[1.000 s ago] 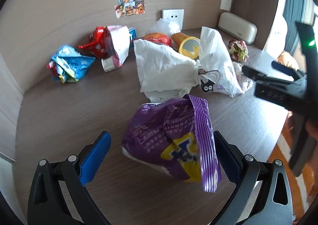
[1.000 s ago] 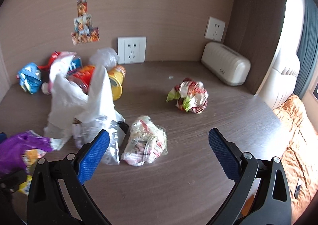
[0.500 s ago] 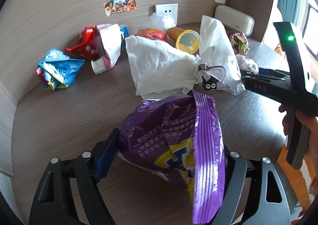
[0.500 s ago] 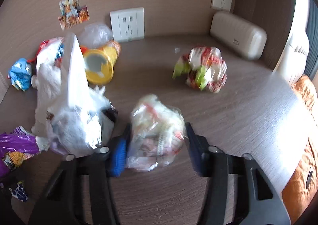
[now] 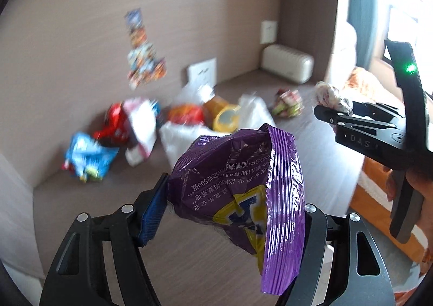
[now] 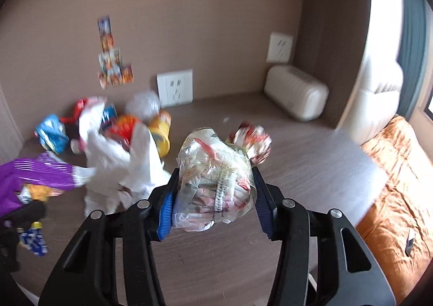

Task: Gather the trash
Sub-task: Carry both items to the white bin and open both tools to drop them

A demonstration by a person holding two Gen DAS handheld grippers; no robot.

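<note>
Plainly, the pick-up step is in hand on both sides. The left gripper (image 5: 232, 208) pinches a purple snack bag (image 5: 238, 187) between its blue pads; its jaws have just been closing, and the bag sits between them, clear of the bench (image 5: 94, 211). The right gripper (image 6: 215, 195) is clamped on a clear crumpled wrapper (image 6: 213, 179) with red and white print inside, its pads pressing both flanks, and that bundle too appears off the surface.

The rest of the trash lies on the bench near the back wall: a blue packet (image 6: 51, 135), a red wrapper (image 5: 116, 122), white plastic bags (image 6: 119, 160), a yellow tub (image 6: 161, 133) on its side and a crumpled red-and-green wrapper (image 5: 286, 103) further right. No bin or sack shows in either view (so where the load goes cannot be told from here).

The next move, as a judgement, calls for carrying both pieces to a container without loosening either grip, since thin film can slip from the pads, then returning for the heap.

As for writing, the purple bag carries rows of Chinese characters, seen upside down, with the figures 2025 and 500 among them, above a yellow emblem. The right gripper's body, seen from the left wrist, bears the letters DAS.
</note>
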